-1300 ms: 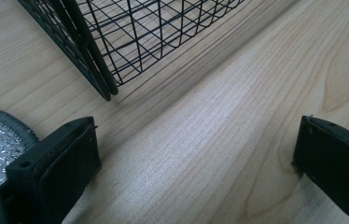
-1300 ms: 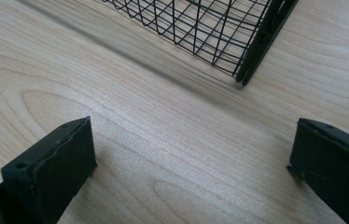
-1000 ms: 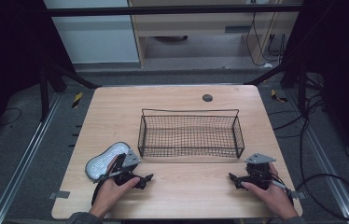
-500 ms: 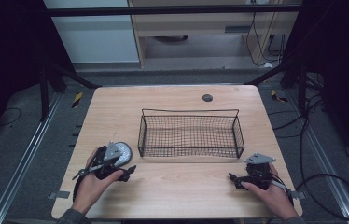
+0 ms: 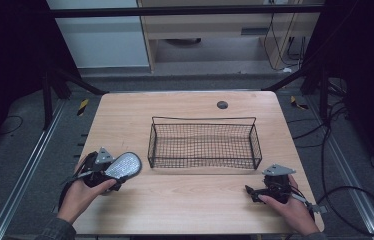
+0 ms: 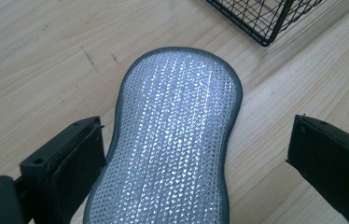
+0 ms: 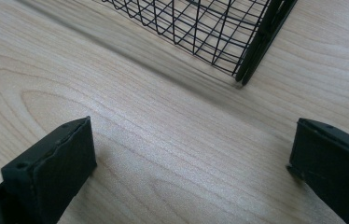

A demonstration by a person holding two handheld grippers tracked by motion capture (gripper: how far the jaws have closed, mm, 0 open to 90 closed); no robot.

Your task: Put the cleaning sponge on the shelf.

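Observation:
A silver mesh scrub pad [image 5: 125,165] with a grey border lies flat on the wooden table [image 5: 185,205], left of a black wire basket [image 5: 202,120]. My left gripper [image 5: 116,172] is open and straddles the pad's near end. In the left gripper view the pad [image 6: 177,140] runs up between the wide jaws, its edge close against the left one, with a basket corner [image 6: 266,18] beyond. My right gripper [image 5: 251,192] rests open on the table near the basket's front right corner. Bare wood lies between the right gripper [image 7: 190,123] jaws, and the basket corner [image 7: 200,28] is ahead.
A small dark round disc [image 5: 222,104] sits on the table behind the basket. Table edges are close to both hands. Cables [image 5: 345,200] trail over the floor at the right, and metal rails [image 5: 25,180] run along the left.
My left hand swung left from in front of the pad and came round behind it, so the pad now lies between the open jaws. The right gripper stayed put.

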